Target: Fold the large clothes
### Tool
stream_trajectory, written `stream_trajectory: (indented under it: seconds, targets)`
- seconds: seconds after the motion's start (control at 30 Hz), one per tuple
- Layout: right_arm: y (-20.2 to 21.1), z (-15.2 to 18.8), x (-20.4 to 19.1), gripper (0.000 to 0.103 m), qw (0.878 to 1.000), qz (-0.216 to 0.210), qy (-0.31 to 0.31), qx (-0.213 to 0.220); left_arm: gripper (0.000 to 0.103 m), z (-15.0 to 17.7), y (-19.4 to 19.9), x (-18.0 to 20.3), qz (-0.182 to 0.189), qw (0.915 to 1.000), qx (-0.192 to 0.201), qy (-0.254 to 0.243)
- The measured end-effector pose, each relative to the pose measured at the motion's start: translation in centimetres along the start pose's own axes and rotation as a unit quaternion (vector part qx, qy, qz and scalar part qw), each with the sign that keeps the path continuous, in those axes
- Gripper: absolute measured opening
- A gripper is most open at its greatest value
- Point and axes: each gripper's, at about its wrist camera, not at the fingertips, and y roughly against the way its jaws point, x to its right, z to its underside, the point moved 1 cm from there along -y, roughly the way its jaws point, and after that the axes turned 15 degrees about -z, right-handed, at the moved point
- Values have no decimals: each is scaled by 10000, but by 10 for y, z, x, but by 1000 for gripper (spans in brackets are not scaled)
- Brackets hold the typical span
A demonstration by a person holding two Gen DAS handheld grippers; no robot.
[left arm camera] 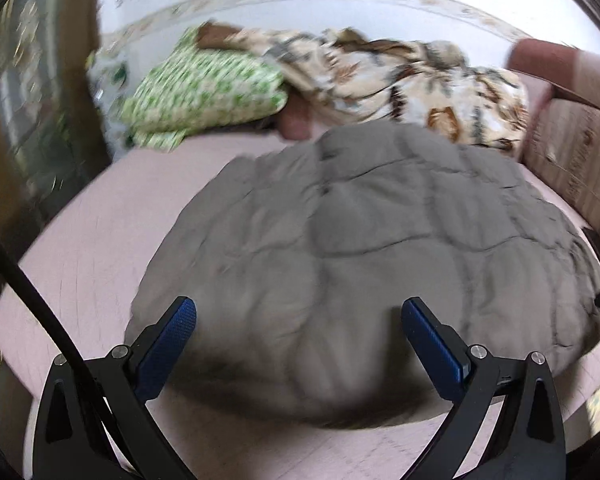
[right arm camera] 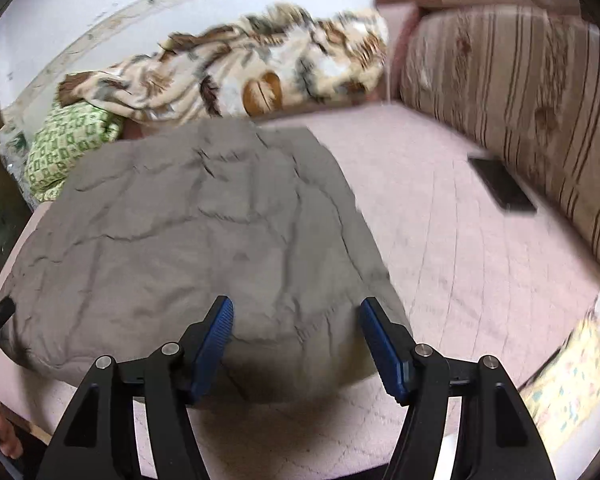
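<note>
Left wrist view: grey quilted garment (left arm camera: 360, 240) flat on pink bedspread (left arm camera: 80, 248), just ahead of my left gripper (left arm camera: 298, 320), jaws apart, empty. Right gripper (right arm camera: 296, 320) likewise apart above garment's near edge. Risk: pinching bedspread along with hem.

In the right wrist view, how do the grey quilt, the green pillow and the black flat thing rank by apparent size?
1. Grey quilt, largest.
2. Green pillow.
3. Black flat thing, smallest.
The pillow is partly covered, so its rank over the black thing is unsure.
</note>
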Motion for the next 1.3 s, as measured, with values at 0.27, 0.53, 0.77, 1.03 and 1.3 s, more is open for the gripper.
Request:
stream_trajectory:
  seconds: [0.27,0.53,0.77,1.03,1.3]
  targets:
    - [-19,3,8,76,9994,2,-199,-273,103,15,-20,0,-125,9998,-112,-84]
    - [-21,5,6,76,9996,76,-77,-270,103,17,-22,1,-134,9998,-81,-74]
    - [-14,5,-3,76,9996,235,145,-98,103,17,-21,2,-149,9998,-71,-79]
    - [-4,5,-34,76,9970,-58,738,236,103,16,-21,2,-148,9998,-63,-91]
    - [-26,22,-55,76,9942,-258,1035,-170,103,16,-20,1,-152,9998,-57,-102]
